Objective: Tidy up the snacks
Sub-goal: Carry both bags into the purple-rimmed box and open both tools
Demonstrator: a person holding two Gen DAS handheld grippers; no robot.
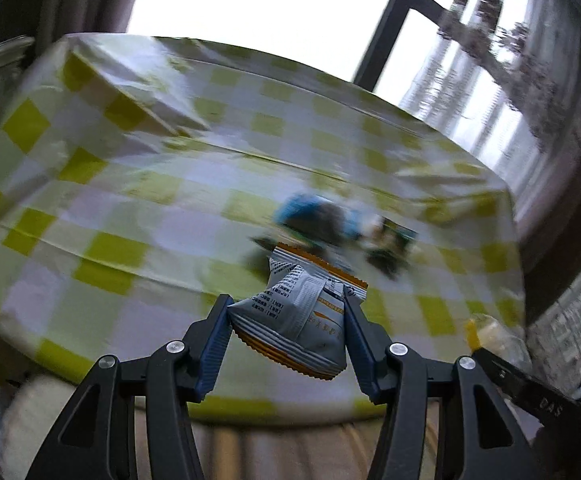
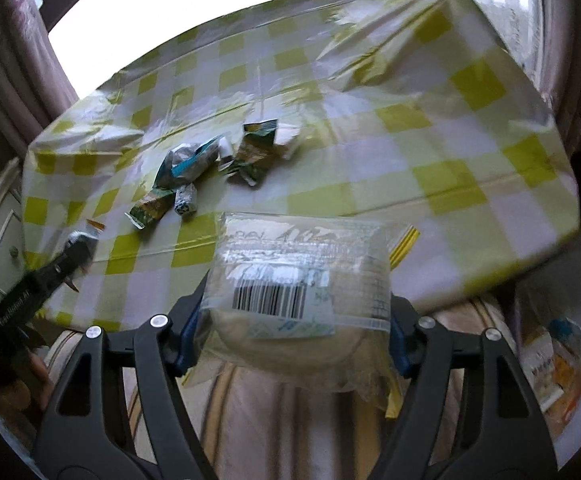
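My left gripper [image 1: 288, 304] is shut on a grey snack packet [image 1: 302, 316] with orange crimped ends, held above the table's near edge. In the right wrist view, my right gripper [image 2: 296, 300] is shut on a clear-wrapped pale bun pack [image 2: 298, 280] with a barcode label, also over the near edge. Several loose snacks lie mid-table: a blue and silver packet [image 2: 188, 164], two green packets [image 2: 256, 150] [image 2: 150, 210] and a small roll [image 2: 186, 200]. They show as a blurred pile [image 1: 330, 228] in the left wrist view.
A yellow and white checked cloth [image 2: 370, 152] covers the table, with a raised hump [image 1: 130, 92] at its far corner. Another snack bag [image 2: 558, 364] lies low at the right, off the table. Curtains and a window stand behind. The left tool [image 2: 42, 284] shows at the right view's left edge.
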